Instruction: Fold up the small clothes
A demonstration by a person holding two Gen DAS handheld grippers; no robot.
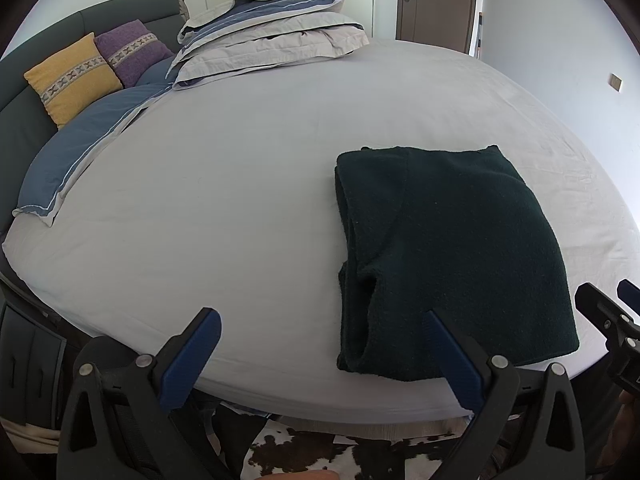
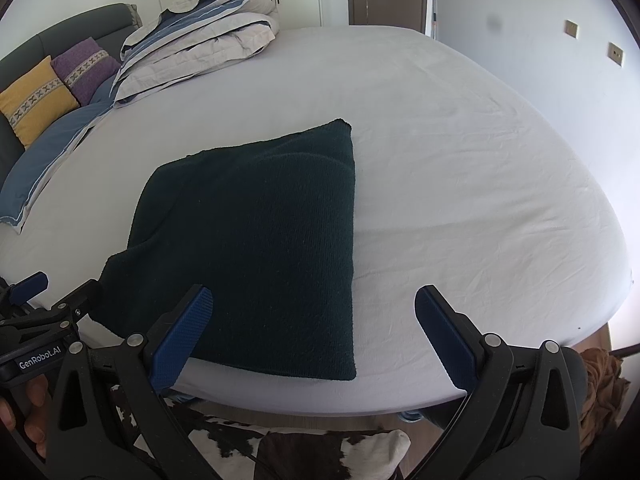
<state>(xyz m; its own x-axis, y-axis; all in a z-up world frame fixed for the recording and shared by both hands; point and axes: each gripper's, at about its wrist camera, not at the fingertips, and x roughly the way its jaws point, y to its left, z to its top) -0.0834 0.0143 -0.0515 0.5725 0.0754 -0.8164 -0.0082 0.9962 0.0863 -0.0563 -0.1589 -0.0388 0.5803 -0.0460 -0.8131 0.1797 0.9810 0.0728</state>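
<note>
A dark green knitted garment [image 1: 452,248] lies folded into a rectangle on the white bed sheet [image 1: 224,200], near the bed's front edge. It also shows in the right wrist view [image 2: 256,240]. My left gripper [image 1: 324,316] is open and empty, held at the bed's front edge just left of the garment; its right fingertip overlaps the garment's near edge. My right gripper [image 2: 314,294] is open and empty above the garment's near right corner. The right gripper also shows at the right edge of the left wrist view [image 1: 608,312], and the left gripper at the left edge of the right wrist view [image 2: 36,300].
A folded duvet [image 1: 272,36] is stacked at the far side of the bed. A yellow cushion [image 1: 72,76] and a purple cushion [image 1: 132,48] lean on the dark headboard [image 1: 24,120]. A blue pillow [image 1: 80,148] lies at left. A cowhide rug [image 2: 304,452] covers the floor below.
</note>
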